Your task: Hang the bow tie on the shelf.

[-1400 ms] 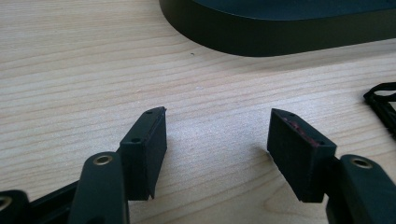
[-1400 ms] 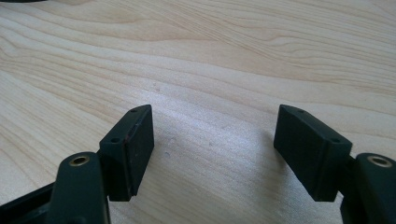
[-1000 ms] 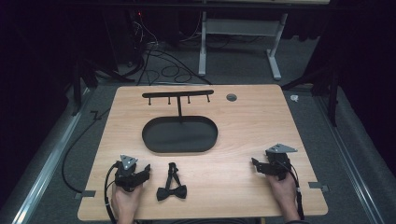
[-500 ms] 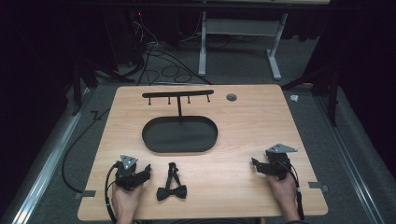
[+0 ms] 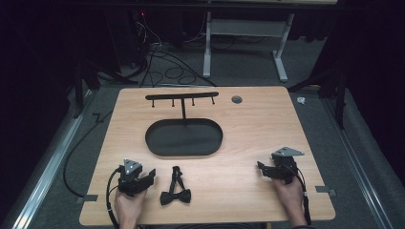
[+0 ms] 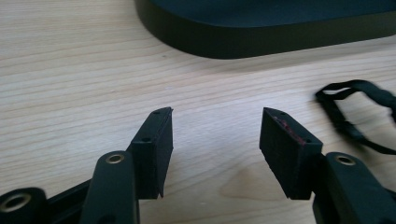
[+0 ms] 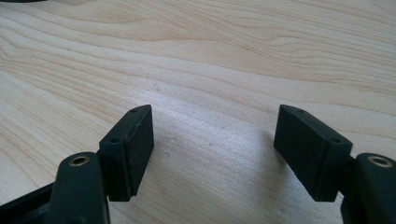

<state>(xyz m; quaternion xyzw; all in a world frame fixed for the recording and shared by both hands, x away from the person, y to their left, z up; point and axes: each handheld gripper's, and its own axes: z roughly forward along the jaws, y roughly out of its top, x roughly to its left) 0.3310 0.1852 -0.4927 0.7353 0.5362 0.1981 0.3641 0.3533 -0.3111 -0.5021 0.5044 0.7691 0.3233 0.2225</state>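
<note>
At the near left corner of the wooden tabletop [image 5: 248,129], seen from the high view, the left gripper [image 5: 143,177] rests in the person's left hand [image 5: 127,206], its grey three-cornered plate uppermost and its cable looping off the tabletop's left edge. Just beside it, to the right, lies a black bow tie [image 5: 175,195], flat on the wood, its neck strap [image 5: 177,175] folded away from the person. The left gripper view adds what the high view cannot resolve: the two jaws stand well apart, released, with bare wood between them; the strap's loop [image 6: 355,112] lies off to the right of the jaws, touching neither, and the dark wall of an oval tray [image 6: 261,39] crosses the top of that view. From above, the oval tray [image 5: 157,148] occupies the middle of the tabletop, with a thin post rising from its far rim to a horizontal hook rail [image 5: 181,97] bearing four short pegs. A round grommet hole [image 5: 236,99] sits in the wood to the right of the rail. At the near right, the right gripper [image 5: 265,169] is held by the right hand [image 5: 289,194], well apart from the bow tie. The right gripper view shows its jaws likewise spread and released over bare wood grain. Beyond the tabletop, cables and white desk legs stand on grey floor.
</note>
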